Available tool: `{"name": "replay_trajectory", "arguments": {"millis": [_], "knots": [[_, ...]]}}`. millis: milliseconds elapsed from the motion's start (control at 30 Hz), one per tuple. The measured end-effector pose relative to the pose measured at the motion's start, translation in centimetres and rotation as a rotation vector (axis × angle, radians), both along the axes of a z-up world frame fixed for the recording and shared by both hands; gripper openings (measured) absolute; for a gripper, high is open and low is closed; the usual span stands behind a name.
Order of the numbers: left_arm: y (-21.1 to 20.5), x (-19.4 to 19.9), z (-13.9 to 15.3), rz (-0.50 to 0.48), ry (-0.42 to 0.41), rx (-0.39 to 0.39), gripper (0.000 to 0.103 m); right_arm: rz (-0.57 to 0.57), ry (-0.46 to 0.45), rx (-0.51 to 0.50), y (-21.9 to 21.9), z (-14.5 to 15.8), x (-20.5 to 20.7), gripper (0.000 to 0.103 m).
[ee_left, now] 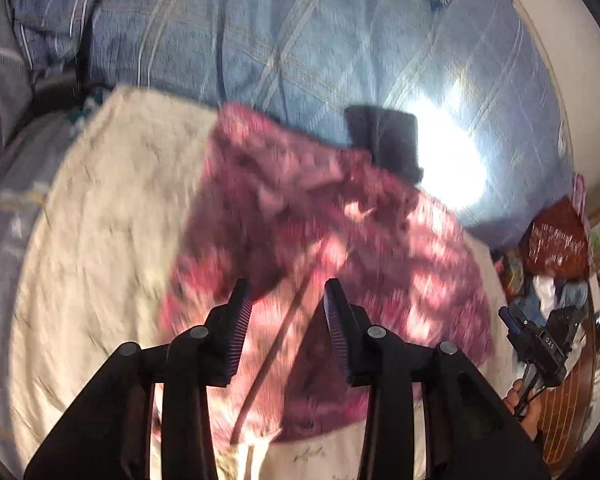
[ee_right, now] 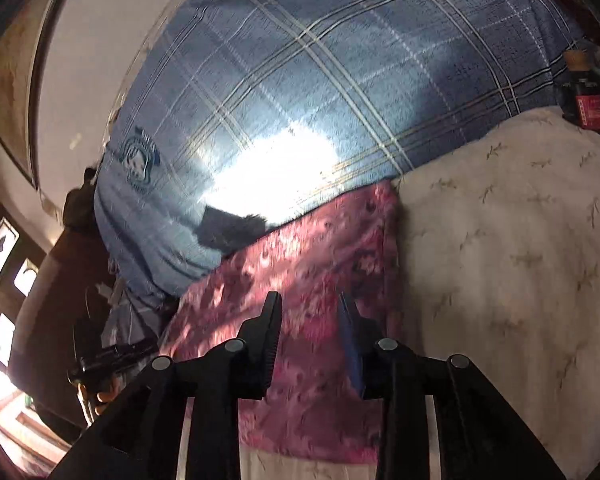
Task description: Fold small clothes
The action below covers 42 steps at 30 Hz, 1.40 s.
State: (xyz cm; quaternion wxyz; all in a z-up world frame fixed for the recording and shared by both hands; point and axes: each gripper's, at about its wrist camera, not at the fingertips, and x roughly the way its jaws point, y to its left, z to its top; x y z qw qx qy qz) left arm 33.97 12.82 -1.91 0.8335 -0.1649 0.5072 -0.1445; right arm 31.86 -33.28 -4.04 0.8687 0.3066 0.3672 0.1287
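A pink floral garment lies spread on a cream cloth on the bed. It also shows in the right wrist view. My left gripper hangs open just above the garment's near part, holding nothing. My right gripper is open above the garment's near edge, empty. The right gripper also shows at the far right of the left wrist view. A dark folded garment lies past the pink one on the blue sheet, and shows in the right wrist view.
A blue plaid sheet covers the bed behind the cream cloth. A dark bottle with a red label stands at the far right. A red bag and loose clutter sit beyond the bed's right edge.
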Motion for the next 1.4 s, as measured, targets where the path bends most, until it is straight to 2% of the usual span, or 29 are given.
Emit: {"name": "replay_trajectory", "arguments": {"millis": [33, 67, 100, 133, 167, 233, 300, 367, 400, 433, 467, 500, 533, 567, 633, 700, 800, 833, 900, 933, 967, 1000, 1033, 1133, 1233, 1400], "knots": [[-1.7, 0.2, -1.7, 0.006, 0.03, 0.021, 0.034, 0.014, 0.071, -0.062, 1.5, -1.6, 0.5, 0.03], [-2.0, -0.9, -1.9, 0.019, 0.01, 0.041, 0.028, 0.022, 0.146, -0.148, 2.1, -3.2, 0.1, 0.022], [-2.2, -1.3, -1.4, 0.027, -0.017, 0.065, 0.025, 0.017, 0.123, -0.195, 2.5, -3.4, -0.8, 0.02], [-2.6, -1.5, -0.8, 0.025, 0.001, 0.076, 0.025, 0.008, 0.108, -0.217, 2.8, -2.6, -1.2, 0.023], [-2.6, -1.8, -0.2, 0.021, 0.016, 0.048, 0.025, 0.008, 0.102, -0.213, 3.2, -1.6, -1.4, 0.024], [-1.9, -2.3, 0.7, 0.008, 0.023, -0.029, 0.027, -0.004, 0.02, -0.197, 3.5, 0.8, -1.3, 0.024], [-2.1, -3.1, 1.1, 0.009, 0.011, -0.034, 0.033, -0.029, -0.052, -0.221, 4.1, 2.8, -0.9, 0.025], [-2.1, -3.8, 0.4, 0.037, 0.012, -0.007, 0.047, -0.047, -0.077, -0.189, 4.3, 2.8, 0.3, 0.032], [-2.2, -3.9, -0.4, 0.043, 0.038, -0.009, 0.047, -0.065, -0.07, -0.192, 4.5, 2.3, 1.3, 0.035], [-2.2, -3.7, -1.6, 0.046, 0.079, -0.022, 0.047, -0.065, -0.025, -0.202, 4.8, 1.0, 2.6, 0.049], [-1.8, -3.8, -2.7, 0.06, 0.107, -0.049, 0.046, -0.044, 0.071, -0.192, 5.0, -1.0, 4.0, 0.073], [-1.3, -4.5, -2.4, 0.079, 0.079, -0.082, 0.047, -0.019, 0.194, -0.185, 5.5, -3.5, 5.1, 0.076], [-0.9, -4.6, -2.2, 0.089, 0.085, -0.11, 0.047, -0.051, 0.131, -0.237, 6.1, -3.0, 4.6, 0.074], [-0.5, -4.7, -2.3, 0.105, 0.111, -0.141, 0.047, -0.072, 0.108, -0.293, 6.8, -2.0, 4.1, 0.074], [0.6, -4.6, -2.4, 0.134, 0.156, -0.216, 0.047, -0.054, 0.177, -0.325, 8.0, -1.3, 3.8, 0.074], [1.3, -5.1, -2.2, 0.136, 0.179, -0.261, 0.047, -0.04, 0.119, -0.334, 8.9, 0.2, 1.7, 0.073], [1.8, -7.0, -1.8, 0.124, 0.157, -0.265, 0.051, -0.052, 0.075, -0.37, 9.5, 0.7, -1.6, 0.077], [1.8, -7.4, -2.0, 0.123, 0.165, -0.26, 0.054, -0.055, 0.097, -0.361, 9.4, -0.2, -2.2, 0.08], [1.7, -7.8, -3.0, 0.128, 0.207, -0.256, 0.054, -0.067, 0.234, -0.374, 9.2, -3.5, -2.1, 0.081], [1.9, -8.1, -3.2, 0.132, 0.196, -0.274, 0.054, -0.077, 0.174, -0.416, 9.6, -3.3, -2.8, 0.081], [2.3, -8.5, -3.1, 0.14, 0.208, -0.285, 0.054, -0.082, 0.16, -0.464, 10.4, -2.8, -3.1, 0.08], [2.6, -8.6, -3.1, 0.154, 0.224, -0.306, 0.054, -0.078, 0.199, -0.486, 10.7, -2.7, -3.1, 0.08], [3.1, -9.0, -2.9, 0.164, 0.227, -0.332, 0.054, -0.071, 0.223, -0.484, 11.2, -2.7, -3.0, 0.081], [4.9, -9.7, -2.3, 0.192, 0.212, -0.348, 0.054, -0.055, 0.132, -0.449, 13.1, -1.0, -4.4, 0.08], [6.9, -10.2, -2.0, 0.228, 0.208, -0.368, 0.054, 0.015, 0.07, -0.46, 16.8, -0.1, -4.6, 0.08], [8.9, -9.7, -1.6, 0.244, 0.217, -0.377, 0.054, 0.228, 0.009, -0.581, 26.2, -0.8, -4.0, 0.08]]}}
